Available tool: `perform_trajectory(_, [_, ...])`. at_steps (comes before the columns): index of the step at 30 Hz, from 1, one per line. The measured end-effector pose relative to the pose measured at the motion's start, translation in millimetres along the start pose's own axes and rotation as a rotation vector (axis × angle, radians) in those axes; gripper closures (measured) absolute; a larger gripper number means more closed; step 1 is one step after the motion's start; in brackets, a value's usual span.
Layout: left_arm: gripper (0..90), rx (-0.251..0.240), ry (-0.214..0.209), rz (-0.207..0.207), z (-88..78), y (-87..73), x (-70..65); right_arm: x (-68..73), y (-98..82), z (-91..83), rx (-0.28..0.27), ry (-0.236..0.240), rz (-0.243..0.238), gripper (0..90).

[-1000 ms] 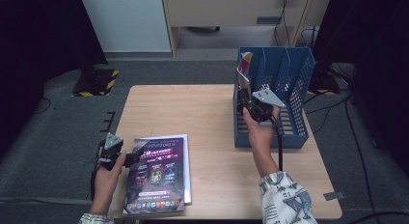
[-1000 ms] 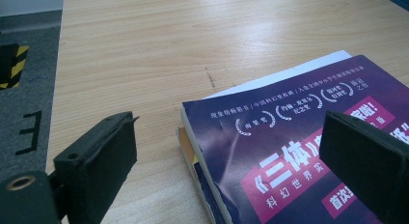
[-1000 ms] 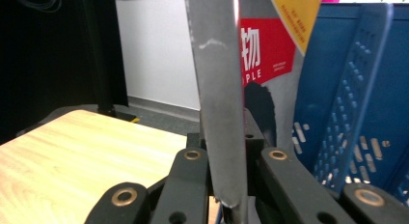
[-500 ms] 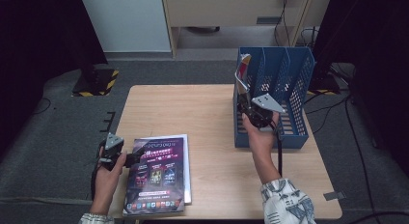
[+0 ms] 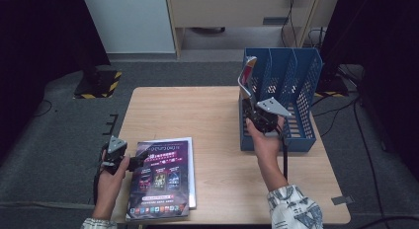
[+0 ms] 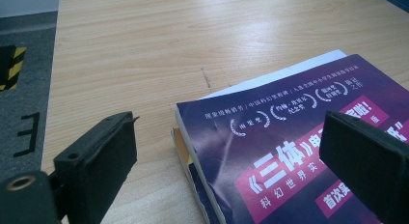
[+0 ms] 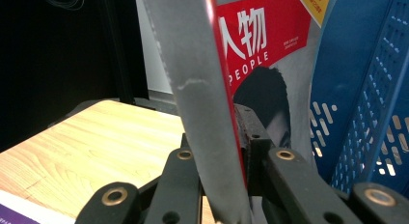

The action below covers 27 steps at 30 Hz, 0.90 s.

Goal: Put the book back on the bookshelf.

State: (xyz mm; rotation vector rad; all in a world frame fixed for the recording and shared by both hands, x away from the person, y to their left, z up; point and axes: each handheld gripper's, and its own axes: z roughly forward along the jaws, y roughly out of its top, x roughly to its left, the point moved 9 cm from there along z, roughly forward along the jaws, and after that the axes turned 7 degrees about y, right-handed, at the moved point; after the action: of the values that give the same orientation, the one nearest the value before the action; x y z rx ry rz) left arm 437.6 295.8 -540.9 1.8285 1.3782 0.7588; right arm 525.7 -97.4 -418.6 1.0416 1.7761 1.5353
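A: Blue rack (image 5: 301,105) stands at the table's (image 5: 207,115) right in the high view; the right gripper (image 5: 261,115) holds a magazine (image 5: 245,73) upright at its left slot.

B: Left gripper (image 6: 231,156)?

A: Jaws wide apart, empty, over a book (image 6: 308,137).

B: Right gripper view?

A: Jaws pinch the magazine's spine. I'd keep it vertical while lowering.
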Motion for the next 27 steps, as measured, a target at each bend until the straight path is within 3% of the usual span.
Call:
perform_trajectory(13, [5.7,0.004,-0.001,0.003,0.0,-0.3,-0.3,-1.6,-1.2,0.0,0.0,0.006,0.016,72.1])
perform_trajectory(22, [5.7,0.005,-0.003,0.004,0.2,-0.4,-0.7,-4.0,-3.1,2.0,0.007,-0.002,0.03,51.4])
perform_trajectory(27, [5.7,0.005,-0.003,0.004,0.2,-0.6,-0.7,-2.6,-5.0,3.8,0.017,0.001,0.025,51.9])
